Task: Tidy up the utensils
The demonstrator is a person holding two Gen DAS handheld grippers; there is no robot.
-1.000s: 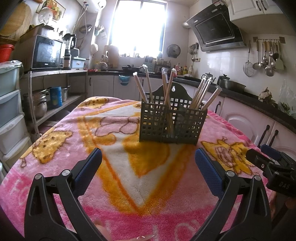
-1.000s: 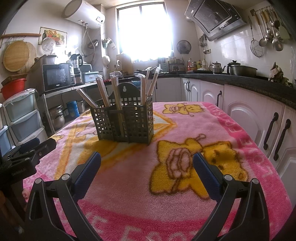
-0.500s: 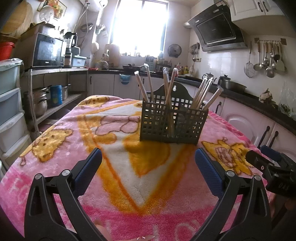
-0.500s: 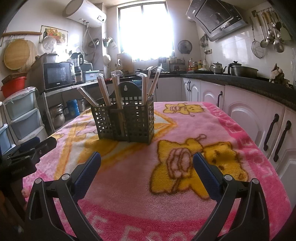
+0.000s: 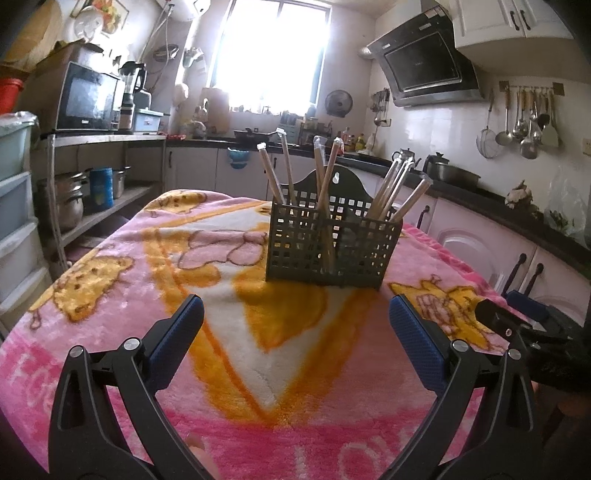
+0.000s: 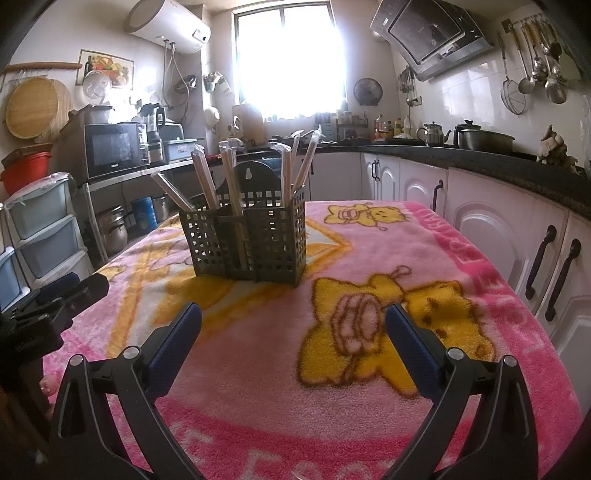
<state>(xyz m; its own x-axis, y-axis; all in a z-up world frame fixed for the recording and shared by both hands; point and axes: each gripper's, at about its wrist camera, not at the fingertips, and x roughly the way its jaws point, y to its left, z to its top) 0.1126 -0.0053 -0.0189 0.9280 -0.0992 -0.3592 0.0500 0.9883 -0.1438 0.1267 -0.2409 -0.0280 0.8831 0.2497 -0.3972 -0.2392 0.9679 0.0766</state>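
Room: a kitchen with a bright window (image 5: 271, 55) at the back, white cabinets (image 5: 491, 251) under a dark counter, and a range hood (image 5: 424, 70) on the right wall.
Bench, left wrist view: covered with a pink blanket (image 5: 110, 295) printed with yellow bears and an orange-edged white triangle.
Caddy, left wrist view: a dark grid caddy (image 5: 328, 243) stands upright on the blanket, ahead of the gripper and well apart from it.
Chopsticks, left wrist view: wrapped chopsticks (image 5: 325, 192) stand tilted in the caddy; some lean left, some stand near the middle, and a bunch leans right from the right compartment.
Left gripper: the left gripper (image 5: 295, 325) hovers low over the blanket, its blue-padded fingers (image 5: 177, 339) spread wide, holding nothing.
Right edge, left wrist view: the right gripper (image 5: 517, 321) shows in part beside the bench edge; its state cannot be told from here.
Wall, left wrist view: ladles and a strainer (image 5: 524, 122) hang on a rail.
Bench, right wrist view: the same blanket (image 6: 461, 258), with a big yellow bear just ahead of the fingers.
Caddy, right wrist view: the caddy (image 6: 255, 240) sits left of centre, well ahead of the gripper, chopsticks (image 6: 232, 192) sticking up and fanning outward.
Right gripper: the right gripper (image 6: 293, 325) is released, fingers (image 6: 410, 343) wide apart over the blanket, empty.
Left edge, right wrist view: the left gripper (image 6: 66, 295) juts in, only partly seen.
Background, right wrist view: a microwave (image 6: 114, 149) on a shelf, drawers (image 6: 40, 225) at left, a water heater (image 6: 166, 26) up high.
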